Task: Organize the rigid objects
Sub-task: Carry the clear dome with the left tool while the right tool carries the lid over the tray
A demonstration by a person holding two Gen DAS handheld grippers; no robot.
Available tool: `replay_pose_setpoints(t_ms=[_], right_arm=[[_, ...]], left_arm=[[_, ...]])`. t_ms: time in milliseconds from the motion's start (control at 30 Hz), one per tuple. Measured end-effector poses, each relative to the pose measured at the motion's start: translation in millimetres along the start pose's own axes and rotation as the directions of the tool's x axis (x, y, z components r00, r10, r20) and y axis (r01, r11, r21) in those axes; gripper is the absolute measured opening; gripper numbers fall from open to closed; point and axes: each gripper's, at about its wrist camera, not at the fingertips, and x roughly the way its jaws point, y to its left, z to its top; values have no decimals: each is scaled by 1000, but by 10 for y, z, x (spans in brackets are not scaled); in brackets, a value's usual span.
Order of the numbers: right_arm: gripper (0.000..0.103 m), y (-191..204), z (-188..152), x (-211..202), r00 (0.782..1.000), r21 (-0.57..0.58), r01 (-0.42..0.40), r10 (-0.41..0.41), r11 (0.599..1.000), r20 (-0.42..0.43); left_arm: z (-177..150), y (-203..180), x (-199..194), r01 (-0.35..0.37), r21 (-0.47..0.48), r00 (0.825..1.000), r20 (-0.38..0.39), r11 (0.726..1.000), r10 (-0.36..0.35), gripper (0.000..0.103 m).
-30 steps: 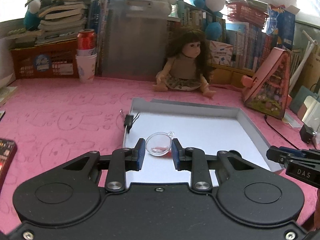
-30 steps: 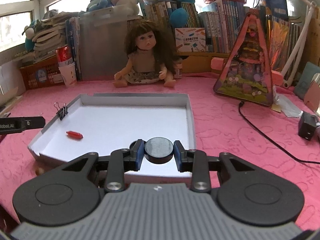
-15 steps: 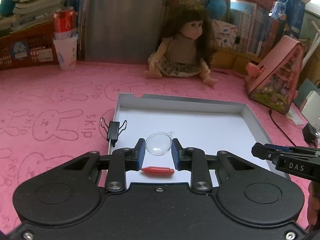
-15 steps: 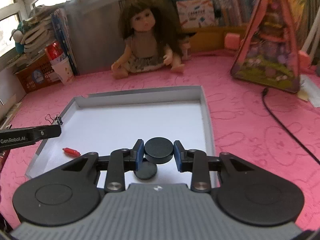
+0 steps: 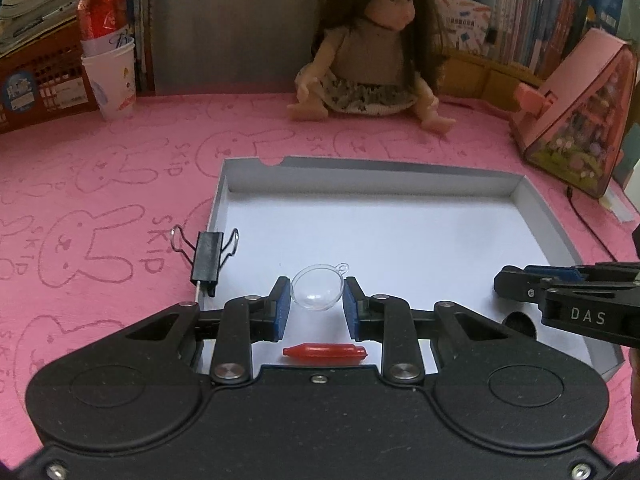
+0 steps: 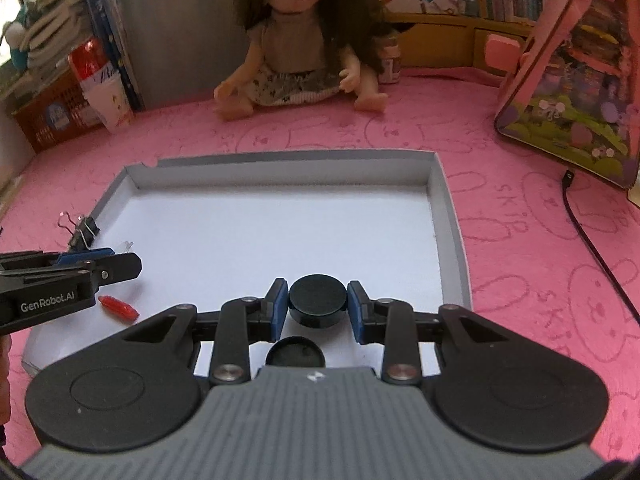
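Over a white tray (image 5: 532,208), the left gripper (image 5: 317,305) clamps a clear dome (image 5: 317,293) between its pads, while the right gripper (image 6: 318,308) clamps a black disc (image 6: 318,305).

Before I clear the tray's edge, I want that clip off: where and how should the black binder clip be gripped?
Grip the black binder clip across its flat black body, coming from above. It sits clamped on the tray's left wall with its wire handles splayed sideways; those thin loops would slip.

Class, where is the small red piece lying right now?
The red piece lies on the white floor of the tray, near its front left corner, just below the left tongs holding a clear dome.
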Motion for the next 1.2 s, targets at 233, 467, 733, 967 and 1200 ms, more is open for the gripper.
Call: replay_pose_setpoints(t_ms=[233,467,733,967,1200], right_arm=[[37,73,-36,32,999,-52,32,-32,998,3],[37,102,-53,33,999,-80,44,-43,996,12],[37,108,-57,34,999,-81,45,-44,996,13],[38,111,-55,36,999,-80,46,-45,996,13],[51,83,-45,31,999,-60,31,-30,998,18]], left_arm=[[-47,-52,45,-17,25,1000,7,1000,16,26],[-72,-73,43,-26,37,999,19,999,26,26],[-75,-80,40,-31,45,999,22,999,30,27],[-77,-83,40,-32,45,999,23,998,31,27],[-82,-80,21,-28,38,999,25,999,27,35]])
